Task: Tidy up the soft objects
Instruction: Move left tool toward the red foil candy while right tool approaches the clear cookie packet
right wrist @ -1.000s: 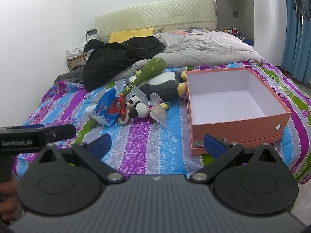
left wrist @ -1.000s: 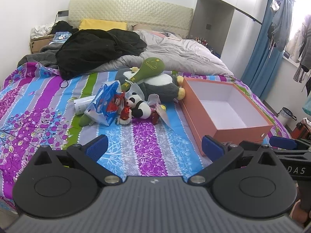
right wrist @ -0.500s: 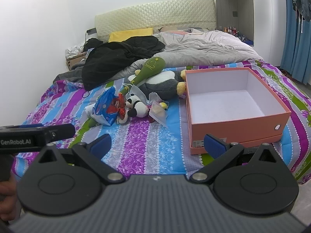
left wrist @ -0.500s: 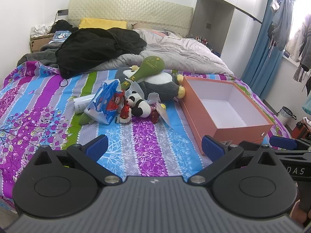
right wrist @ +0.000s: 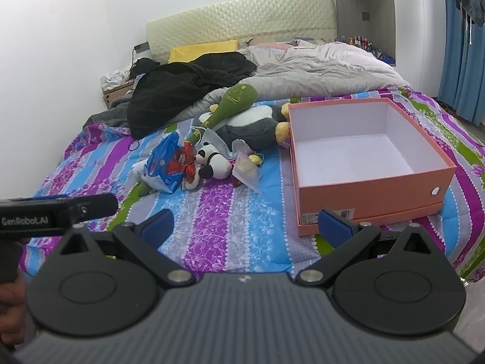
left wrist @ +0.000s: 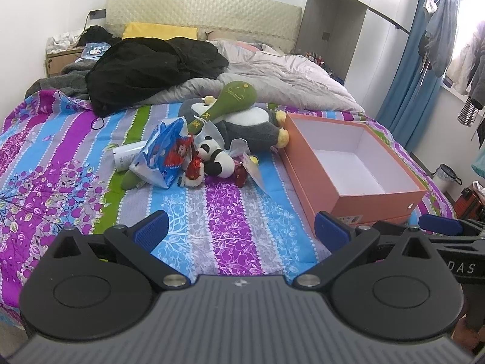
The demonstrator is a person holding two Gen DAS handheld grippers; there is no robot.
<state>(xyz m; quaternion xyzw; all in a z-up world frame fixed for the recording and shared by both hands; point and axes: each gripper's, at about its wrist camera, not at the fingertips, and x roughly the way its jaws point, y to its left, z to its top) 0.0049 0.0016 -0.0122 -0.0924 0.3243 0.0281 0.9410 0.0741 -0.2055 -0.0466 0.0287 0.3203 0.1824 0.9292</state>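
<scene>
Compared with a second ago, both views show the pile of soft toys and the orange box (left wrist: 357,203) shifted only slightly in frame — the two grippers have drifted a little, nothing more. No toy has moved and the box is empty, so the sorting is judged not yet begun; this is the approach stage.

The left gripper (left wrist: 239,227) is spread wide and holds nothing; the right gripper (right wrist: 247,226) is likewise spread and holds nothing. Both hover above the near edge of the striped bedspread (left wrist: 230,212), well short of the toys.

In the left wrist view the toys lie at about 12 o'clock from the left gripper, and the box at about 2 o'clock. The panda plush (left wrist: 213,159) sits at the front of the pile, beside a blue plastic bag (left wrist: 165,156). Behind it lies the large grey-and-white plush (left wrist: 251,123), its yellow foot touching or just beside the box's far corner.

The green club-shaped plush (left wrist: 230,98) is the clearest elongated piece — its long axis runs diagonally, bulbous head toward 1 o'clock and resting on the grey plush, narrow tail toward 7 o'clock, partly hidden under the bag. The box's long axis runs from 11 to 5 o'clock, open side up.
</scene>
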